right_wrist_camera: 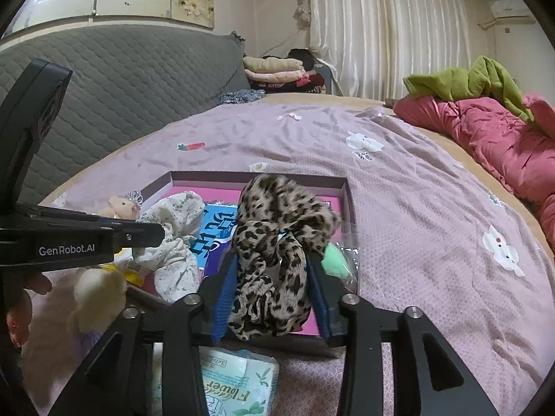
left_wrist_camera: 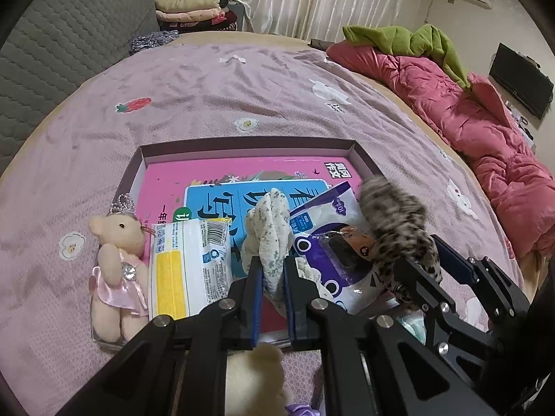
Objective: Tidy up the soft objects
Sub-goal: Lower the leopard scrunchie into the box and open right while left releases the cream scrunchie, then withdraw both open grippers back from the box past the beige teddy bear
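Note:
My left gripper (left_wrist_camera: 271,270) is shut on a white floral scrunchie (left_wrist_camera: 269,232) and holds it over the shallow cardboard tray (left_wrist_camera: 242,144); the scrunchie also shows in the right wrist view (right_wrist_camera: 173,239). My right gripper (right_wrist_camera: 272,270) is shut on a leopard-print scrunchie (right_wrist_camera: 277,235), also over the tray (right_wrist_camera: 256,176); it shows in the left wrist view (left_wrist_camera: 399,228). A pink-dressed teddy (left_wrist_camera: 116,263) lies at the tray's left edge. A cream plush (left_wrist_camera: 255,378) lies below my left gripper.
The tray holds a pink book (left_wrist_camera: 166,180), a tissue pack (left_wrist_camera: 187,267) and a purple-white bag (left_wrist_camera: 333,260). A green sponge in plastic (right_wrist_camera: 334,260) and a Flower tissue pack (right_wrist_camera: 236,388) lie near. Pink quilt (left_wrist_camera: 468,121) at right, grey headboard (left_wrist_camera: 52,52) at left.

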A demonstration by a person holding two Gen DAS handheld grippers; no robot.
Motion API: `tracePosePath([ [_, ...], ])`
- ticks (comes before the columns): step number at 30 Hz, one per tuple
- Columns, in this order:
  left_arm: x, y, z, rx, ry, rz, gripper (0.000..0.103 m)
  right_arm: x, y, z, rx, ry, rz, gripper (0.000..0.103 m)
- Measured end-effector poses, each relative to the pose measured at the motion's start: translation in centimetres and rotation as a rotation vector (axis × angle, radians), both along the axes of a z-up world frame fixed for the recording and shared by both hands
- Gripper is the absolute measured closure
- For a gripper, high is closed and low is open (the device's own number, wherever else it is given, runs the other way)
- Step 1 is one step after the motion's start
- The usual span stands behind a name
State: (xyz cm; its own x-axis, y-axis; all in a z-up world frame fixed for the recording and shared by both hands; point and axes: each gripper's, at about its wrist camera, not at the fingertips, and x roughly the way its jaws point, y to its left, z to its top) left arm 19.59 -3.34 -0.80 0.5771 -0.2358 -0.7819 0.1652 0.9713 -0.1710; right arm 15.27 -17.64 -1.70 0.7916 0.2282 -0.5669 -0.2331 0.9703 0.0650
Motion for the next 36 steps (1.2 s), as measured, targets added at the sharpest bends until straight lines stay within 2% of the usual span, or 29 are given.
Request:
tracePosePath([
  [2, 0.0, 0.1, 0.2, -0.007, -0.006, 0.001, 0.092, -0.2, 0.0, 0.2, -0.005, -0.013, -0.004, 0.052],
  [6, -0.1, 0.2, 0.4, -0.011, -0.015, 0.003, 0.090, -0.3, -0.2, 0.4, -0.003, -0.021, -0.010, 0.051],
  [14, -0.2, 0.0, 0.5, 0.000, -0.013, -0.004, 0.074, -0.6, -0.6, 0.8, -0.004, -0.047, -0.025, 0.050],
  [21, -0.4, -1.1, 0.5, 0.002, -0.010, -0.028, 0.072, -0.7, -0.9, 0.9, 0.005, -0.050, -0.035, 0.049],
  [25, -0.6, -1.2, 0.9, -0.005, -0.023, -0.033, 0.061, -0.8, -1.1, 1.0, 0.013, -0.053, -0.036, 0.049],
  [36, -0.8, -1.0, 1.1, 0.000, -0.022, -0.032, 0.060, -0.8, -1.1, 0.9, 0.017, -0.054, -0.033, 0.044],
])
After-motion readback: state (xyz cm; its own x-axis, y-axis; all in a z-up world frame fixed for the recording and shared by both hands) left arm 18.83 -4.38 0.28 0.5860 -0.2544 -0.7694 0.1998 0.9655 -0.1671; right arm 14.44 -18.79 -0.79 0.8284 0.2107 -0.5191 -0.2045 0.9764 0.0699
